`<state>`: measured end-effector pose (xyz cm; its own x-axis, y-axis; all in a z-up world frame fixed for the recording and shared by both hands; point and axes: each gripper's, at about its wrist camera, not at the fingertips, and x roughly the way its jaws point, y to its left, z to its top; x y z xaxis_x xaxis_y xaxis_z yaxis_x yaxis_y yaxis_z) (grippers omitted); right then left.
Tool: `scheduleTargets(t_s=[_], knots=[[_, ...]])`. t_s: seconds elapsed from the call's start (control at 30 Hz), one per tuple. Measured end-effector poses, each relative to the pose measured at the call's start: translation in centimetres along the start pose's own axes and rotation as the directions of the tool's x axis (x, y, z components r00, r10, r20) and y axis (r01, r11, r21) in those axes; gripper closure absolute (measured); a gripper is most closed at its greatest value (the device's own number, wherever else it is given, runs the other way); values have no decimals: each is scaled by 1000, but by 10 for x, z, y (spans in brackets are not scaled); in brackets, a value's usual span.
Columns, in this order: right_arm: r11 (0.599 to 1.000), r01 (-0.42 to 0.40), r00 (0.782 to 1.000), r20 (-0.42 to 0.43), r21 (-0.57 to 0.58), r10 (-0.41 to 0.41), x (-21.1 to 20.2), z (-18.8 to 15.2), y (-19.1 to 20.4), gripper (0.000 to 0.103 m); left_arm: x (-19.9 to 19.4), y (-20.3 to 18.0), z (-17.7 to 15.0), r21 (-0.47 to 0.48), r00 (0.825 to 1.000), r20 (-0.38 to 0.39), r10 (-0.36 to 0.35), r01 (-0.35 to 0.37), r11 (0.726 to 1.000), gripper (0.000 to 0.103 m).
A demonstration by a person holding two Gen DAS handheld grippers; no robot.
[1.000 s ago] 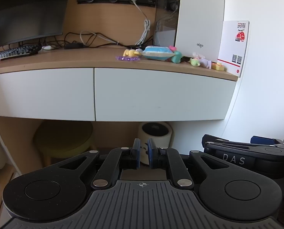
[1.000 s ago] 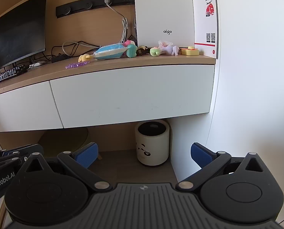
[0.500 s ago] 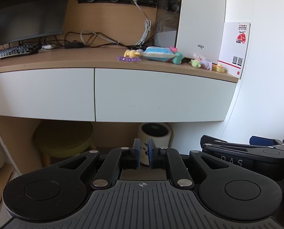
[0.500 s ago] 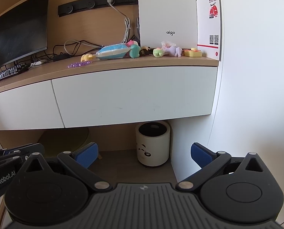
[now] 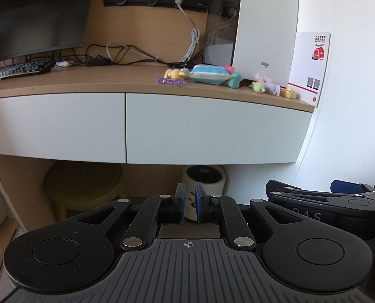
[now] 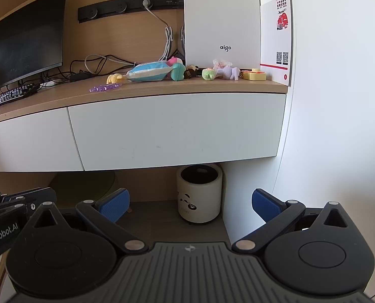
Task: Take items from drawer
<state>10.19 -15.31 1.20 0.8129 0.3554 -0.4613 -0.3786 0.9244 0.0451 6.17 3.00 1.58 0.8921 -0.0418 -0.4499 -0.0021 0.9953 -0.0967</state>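
Note:
Two white drawer fronts sit closed under the wooden desktop; the right drawer point(image 5: 212, 128) point(image 6: 177, 128) faces both cameras, the left drawer point(image 5: 53, 126) point(image 6: 28, 141) beside it. Small toys lie on the desktop above the right drawer: a blue-and-white plush pouch point(image 5: 208, 74) point(image 6: 149, 72), a purple piece point(image 5: 169, 81) point(image 6: 104, 88), a green toy point(image 6: 208, 73), a yellow block point(image 6: 256, 74). My left gripper point(image 5: 190, 202) hangs low in front of the drawers, shut with nothing between its blue pads. My right gripper point(image 6: 191, 202) is open and empty, to the right of the left one.
A white computer case point(image 6: 221, 20) and a card with QR codes point(image 6: 278, 40) stand at the desk's right end against the white wall point(image 6: 338, 101). Monitor point(image 5: 36, 15), keyboard point(image 5: 18, 68) and cables lie left. Under the desk stand a small round bin point(image 6: 200, 194) and a yellow stool point(image 5: 84, 186).
Both grippers have risen slightly and edged toward the desk; the drawers and toys sit a little lower and larger in view. Both sets of fingers hold their positions.

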Motion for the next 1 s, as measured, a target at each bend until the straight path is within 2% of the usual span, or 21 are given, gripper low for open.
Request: scheduleTargets(t_s=[1.0], knots=[[1000,-5,1000,3,8,5,-2,-4,3,0,-8,-4,-1,13,999,41,-19,18,1000,92]])
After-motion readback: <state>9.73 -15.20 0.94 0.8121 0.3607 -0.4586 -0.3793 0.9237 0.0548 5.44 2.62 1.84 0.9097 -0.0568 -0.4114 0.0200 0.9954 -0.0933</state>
